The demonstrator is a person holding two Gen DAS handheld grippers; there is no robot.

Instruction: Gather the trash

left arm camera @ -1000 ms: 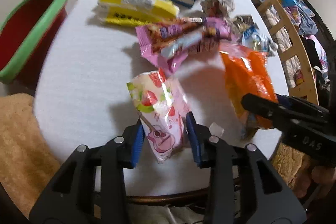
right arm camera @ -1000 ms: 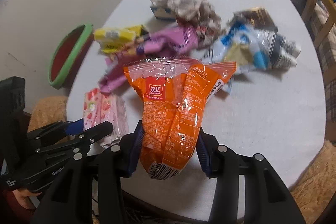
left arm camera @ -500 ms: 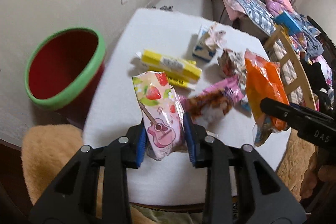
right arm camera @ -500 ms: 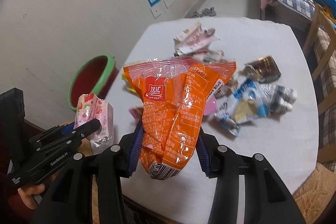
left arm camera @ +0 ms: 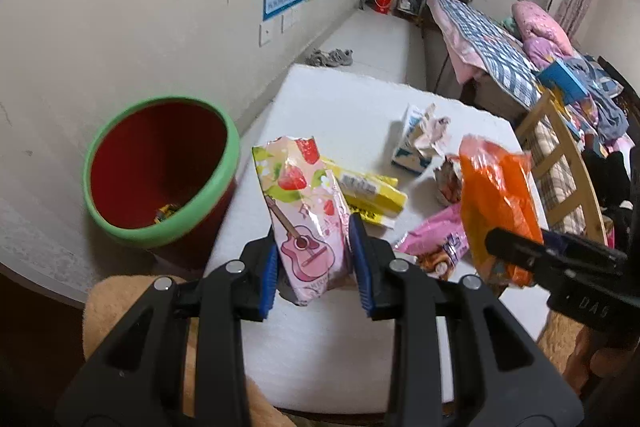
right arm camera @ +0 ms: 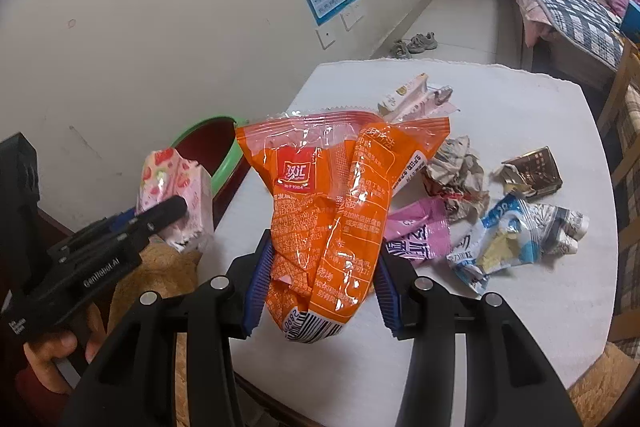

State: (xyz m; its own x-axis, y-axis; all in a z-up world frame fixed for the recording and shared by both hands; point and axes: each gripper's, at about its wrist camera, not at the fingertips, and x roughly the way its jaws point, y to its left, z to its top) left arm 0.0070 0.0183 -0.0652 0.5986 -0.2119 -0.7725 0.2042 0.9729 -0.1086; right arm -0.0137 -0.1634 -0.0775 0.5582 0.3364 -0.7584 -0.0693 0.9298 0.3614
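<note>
So I'm mid-carry on the trash run right now: my left gripper (left arm camera: pixel 316 267) is clamping the bottom of a pink strawberry wrapper (left arm camera: pixel 306 211), jaws narrowed down onto it, and my right gripper (right arm camera: pixel 324 287) is squeezing the lower end of an orange snack bag (right arm camera: pixel 332 203), jaws set a bit wider since the bag's puffier. Both are hanging clear above the white table (left arm camera: pixel 348 107). The red bin with the green rim (left arm camera: pixel 160 167) is sitting off to the left of my left fingers, open mouth facing up, so I'm guessing the next move is swinging each wrapper over that rim before letting go. Both packs are crinkly, glossy film, floppy up top, so they could flap or snag on the rim. Ahead of the fingers, a yellow box (left arm camera: pixel 368 191), a pink packet (right arm camera: pixel 420 231) and crumpled paper (right arm camera: pixel 456 171) are waiting.
</note>
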